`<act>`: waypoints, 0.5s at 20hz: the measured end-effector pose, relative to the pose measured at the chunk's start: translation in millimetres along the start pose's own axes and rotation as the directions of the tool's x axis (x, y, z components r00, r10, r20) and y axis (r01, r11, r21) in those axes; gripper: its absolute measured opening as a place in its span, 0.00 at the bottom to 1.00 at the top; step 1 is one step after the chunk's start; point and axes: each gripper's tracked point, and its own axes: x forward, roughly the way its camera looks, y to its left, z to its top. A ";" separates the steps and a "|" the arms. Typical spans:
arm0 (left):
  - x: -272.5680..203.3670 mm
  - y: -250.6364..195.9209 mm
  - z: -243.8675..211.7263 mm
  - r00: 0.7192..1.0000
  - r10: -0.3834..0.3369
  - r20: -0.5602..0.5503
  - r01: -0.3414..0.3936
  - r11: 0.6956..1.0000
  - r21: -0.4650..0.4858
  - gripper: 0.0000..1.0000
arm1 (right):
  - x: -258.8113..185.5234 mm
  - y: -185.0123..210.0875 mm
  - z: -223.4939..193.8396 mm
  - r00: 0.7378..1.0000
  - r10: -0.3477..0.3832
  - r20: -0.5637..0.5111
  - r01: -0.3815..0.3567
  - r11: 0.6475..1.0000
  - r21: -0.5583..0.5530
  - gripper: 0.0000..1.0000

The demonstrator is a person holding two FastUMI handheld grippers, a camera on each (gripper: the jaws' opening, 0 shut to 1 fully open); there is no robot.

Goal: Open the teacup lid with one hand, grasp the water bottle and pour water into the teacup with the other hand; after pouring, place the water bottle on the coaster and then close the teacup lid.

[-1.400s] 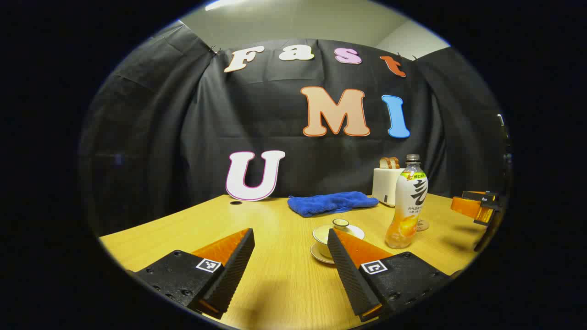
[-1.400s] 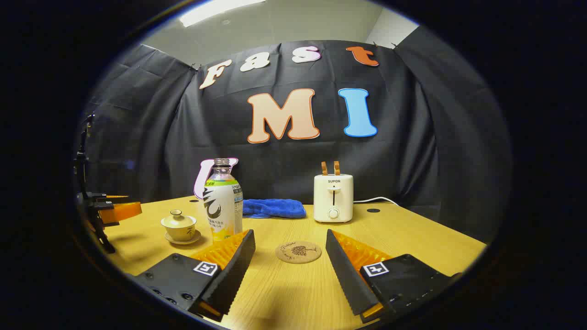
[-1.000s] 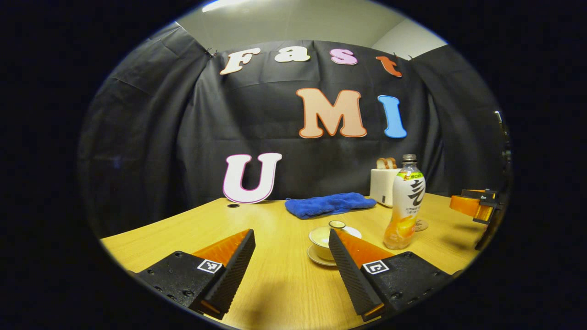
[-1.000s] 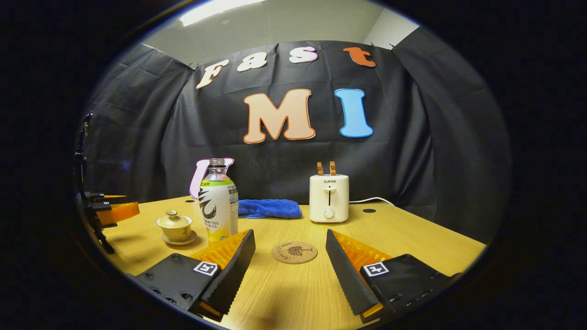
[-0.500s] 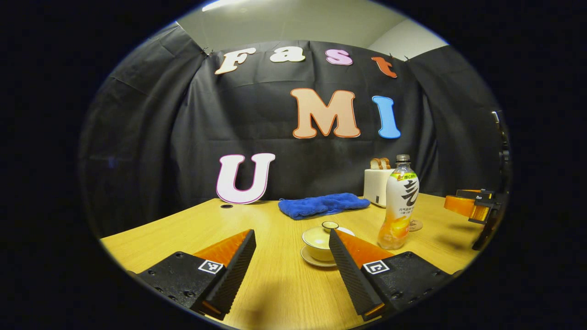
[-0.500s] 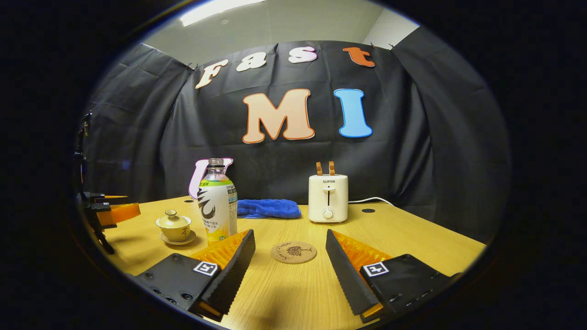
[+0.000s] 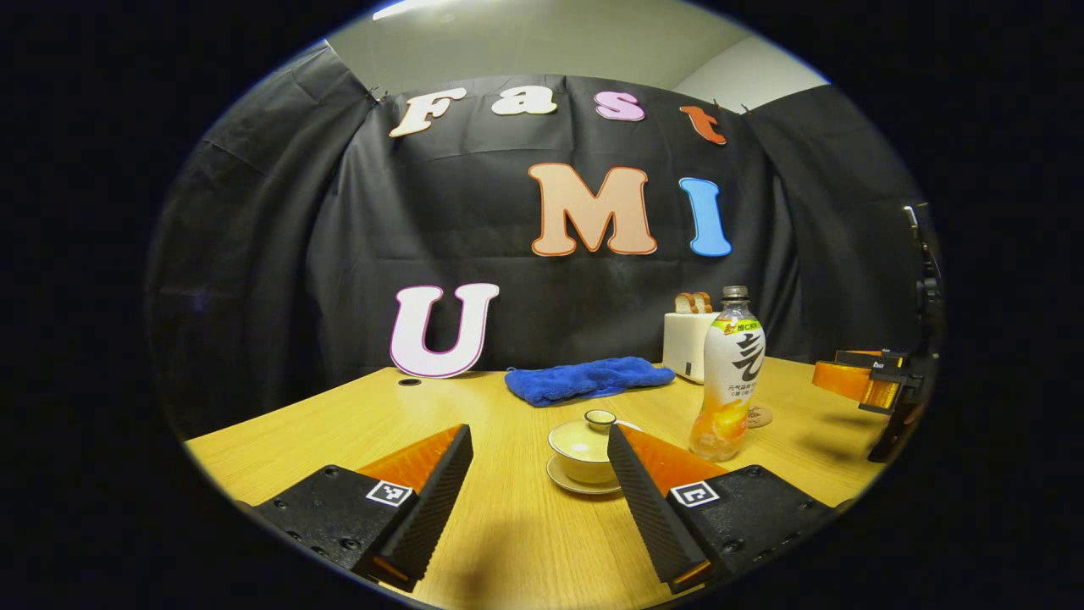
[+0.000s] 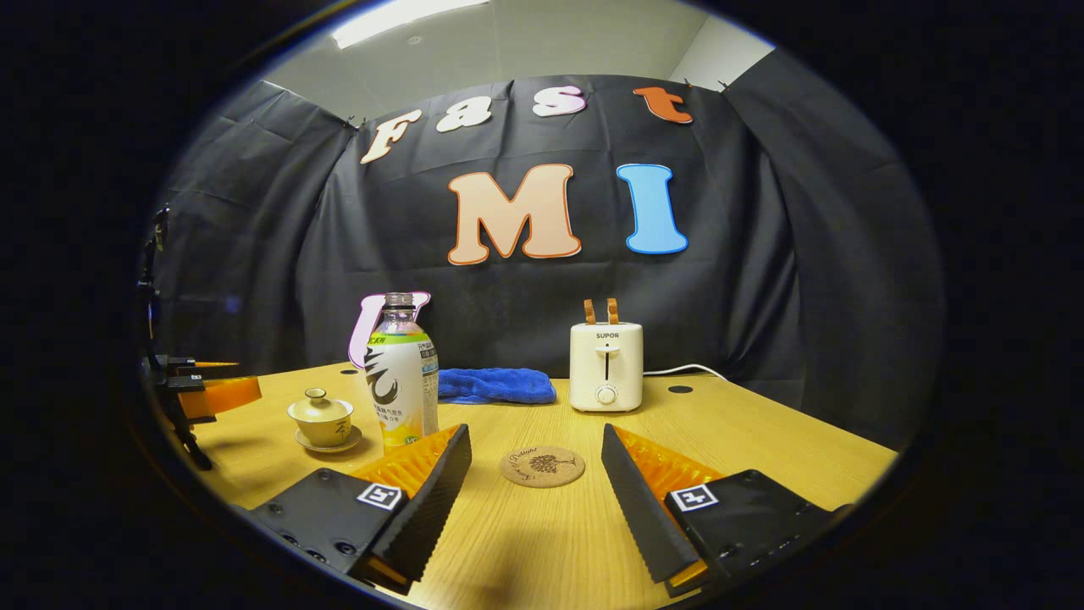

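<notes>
With the lid on the teacup (image 7: 583, 442), the left gripper (image 7: 535, 474), jaws wide and empty, must close on its knob.

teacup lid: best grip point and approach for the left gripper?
Take the small round knob on top of the teacup lid, coming from above with the left gripper open. The lid is a shallow dome that sits flat on the cup, so only the knob gives the fingers two opposing sides; then lift straight up.
</notes>
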 end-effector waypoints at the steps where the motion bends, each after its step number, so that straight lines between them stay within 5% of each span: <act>1: 1.0 -2.3 0.8 1.000 -0.011 0.001 0.011 1.000 0.000 0.94 | 0.0 -0.1 0.3 1.000 0.000 0.000 0.000 1.000 0.000 0.94; 10: 8.2 -24.2 -0.6 0.993 -0.115 0.001 0.115 0.993 -0.002 0.94 | 0.4 1.9 -0.7 1.000 0.010 0.000 -0.010 1.000 0.000 0.94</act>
